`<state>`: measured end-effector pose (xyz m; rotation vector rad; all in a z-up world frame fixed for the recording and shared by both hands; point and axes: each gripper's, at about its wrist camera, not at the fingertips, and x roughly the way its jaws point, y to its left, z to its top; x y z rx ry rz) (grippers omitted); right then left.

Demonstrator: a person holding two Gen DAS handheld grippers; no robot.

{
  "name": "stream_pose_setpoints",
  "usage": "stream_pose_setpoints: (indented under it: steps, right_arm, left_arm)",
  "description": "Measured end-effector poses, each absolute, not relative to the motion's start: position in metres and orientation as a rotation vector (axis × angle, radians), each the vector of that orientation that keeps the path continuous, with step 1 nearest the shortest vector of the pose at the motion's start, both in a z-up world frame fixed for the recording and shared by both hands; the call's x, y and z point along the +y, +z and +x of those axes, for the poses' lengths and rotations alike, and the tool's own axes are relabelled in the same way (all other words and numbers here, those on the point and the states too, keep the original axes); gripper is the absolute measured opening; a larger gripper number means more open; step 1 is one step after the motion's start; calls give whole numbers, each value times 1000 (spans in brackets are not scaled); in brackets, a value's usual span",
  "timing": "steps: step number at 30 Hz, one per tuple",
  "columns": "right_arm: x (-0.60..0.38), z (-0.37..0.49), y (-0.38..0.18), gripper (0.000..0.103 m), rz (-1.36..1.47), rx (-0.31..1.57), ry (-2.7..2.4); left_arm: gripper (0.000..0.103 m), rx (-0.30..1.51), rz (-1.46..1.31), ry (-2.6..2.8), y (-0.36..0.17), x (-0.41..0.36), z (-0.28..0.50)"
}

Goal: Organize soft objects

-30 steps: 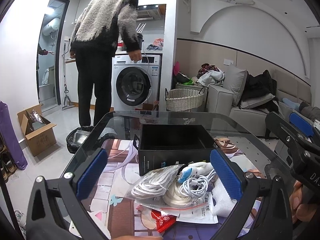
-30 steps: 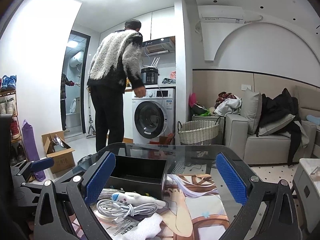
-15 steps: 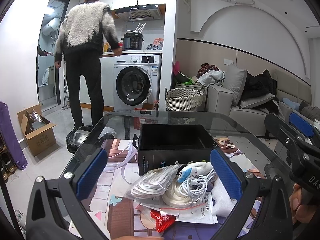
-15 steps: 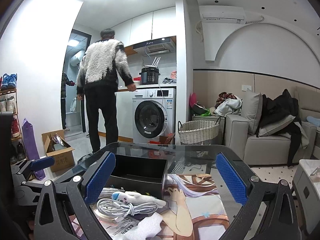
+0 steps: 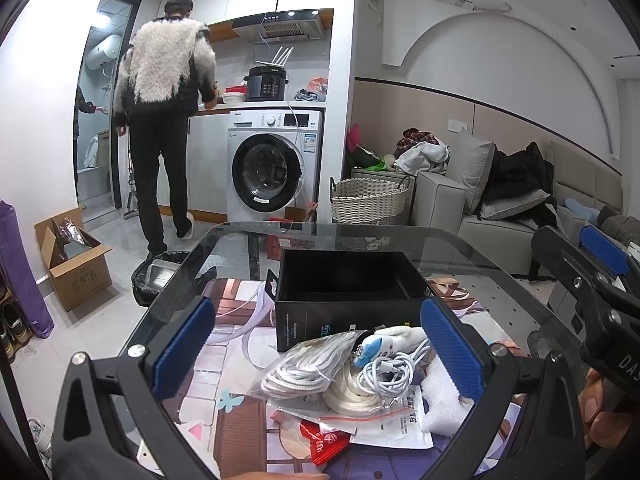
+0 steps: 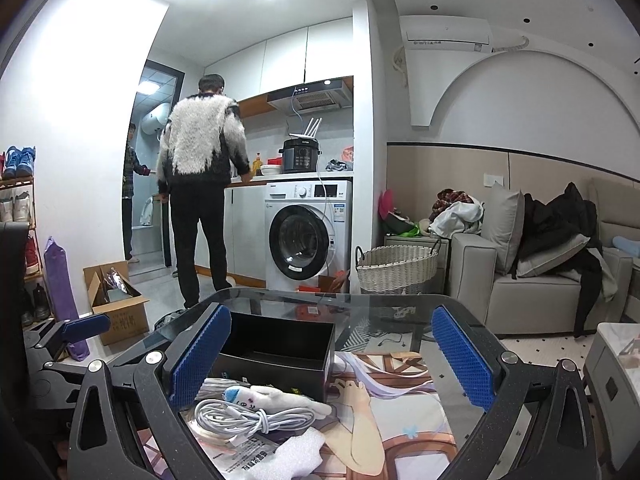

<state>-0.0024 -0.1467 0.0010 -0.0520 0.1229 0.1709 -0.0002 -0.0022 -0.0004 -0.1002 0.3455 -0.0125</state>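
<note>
An open black box (image 5: pixel 348 292) (image 6: pixel 276 350) stands on the glass table (image 5: pixel 400 236). In front of it lies a pile: a bagged white rope (image 5: pixel 304 368), a white cable coil (image 5: pixel 386 372) (image 6: pixel 248 418), a small white plush with a blue tip (image 5: pixel 388 340) (image 6: pixel 272 396), white foam (image 5: pixel 444 400) (image 6: pixel 288 456) and a red packet (image 5: pixel 324 442). My left gripper (image 5: pixel 316 350) is open, hovering over the pile. My right gripper (image 6: pixel 328 360) is open with nothing between its fingers; it appears at the right edge of the left wrist view.
A printed mat (image 6: pixel 392 400) covers the table. Beyond it are a washing machine (image 5: pixel 272 168), a wicker basket (image 5: pixel 368 200), a grey sofa (image 5: pixel 480 216) with clothes, a cardboard box (image 5: pixel 76 264) and a black bin bag (image 5: pixel 160 272). A person (image 5: pixel 164 120) stands at the counter.
The person has walked left along the counter, away from the washing machine. Both grippers and the pile have stayed where they were.
</note>
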Motion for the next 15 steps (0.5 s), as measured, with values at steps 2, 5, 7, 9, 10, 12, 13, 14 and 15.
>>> stream_pose_setpoints:
  steps: [2,5,7,9,10,12,13,14,15]
  right_arm:
    - [-146,-4,2,102,-53,117,175]
    - [-145,-4,3,102,-53,118,175]
    - [-145,-3,3,102,-47,125,177]
    - [-146,-4,4,102,-44,128,175]
    - [-146,-4,4,102,-44,128,174]
    - [-146,-5,5,102,-43,127,175]
    - [-146,-4,5,102,-43,128,175]
    - [-146,-4,5,102,-43,128,177]
    - [-146,-4,5,102,-45,128,175]
  left_arm:
    - [103,345,-101,-11,0,-2,-1]
    - [103,342,-97,-10,0,-2,-1]
    - [103,344,-97,-5,-1,-2,-1]
    - [103,347,-101,-6,0,-1,0]
    - [103,346,-99,-5,0,-1,0]
    - [103,344,-97,-5,0,-2,0]
    - [103,346,-97,-7,0,-2,0]
    - [103,349,-96,-8,-1,-2,1]
    - [103,351,-95,-9,-1,-2,1]
